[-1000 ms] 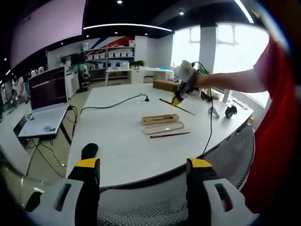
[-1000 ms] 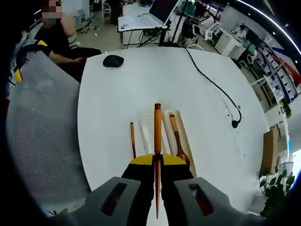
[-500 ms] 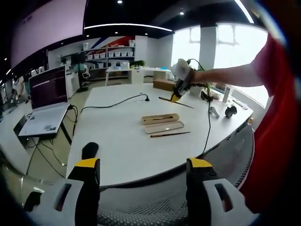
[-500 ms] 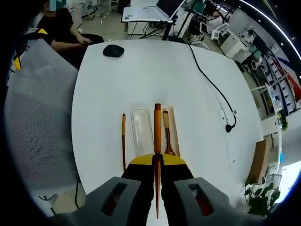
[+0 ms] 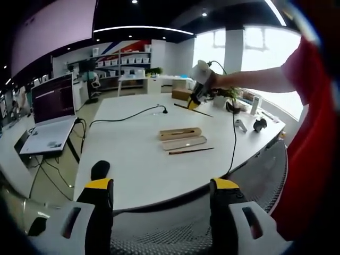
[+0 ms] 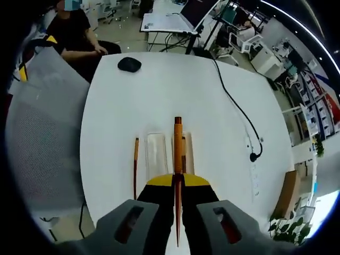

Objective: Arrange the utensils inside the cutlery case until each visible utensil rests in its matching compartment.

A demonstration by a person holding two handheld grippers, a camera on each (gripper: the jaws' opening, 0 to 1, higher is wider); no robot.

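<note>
The right gripper (image 6: pixel 178 183) is clamped on a wooden chopstick (image 6: pixel 178 143), held high above the cutlery case (image 5: pixel 180 134) lying mid-tabletop; a second chopstick (image 5: pixel 191 151) lies on the table (image 6: pixel 159 90) just beside the clear lid (image 6: pixel 156 154), toward the near edge. The left gripper (image 5: pixel 159 202) hangs off the table edge, jaws apart and empty. Recommended: lower steadily, keep the chopstick parallel to its long compartment, release only once seated.
</note>
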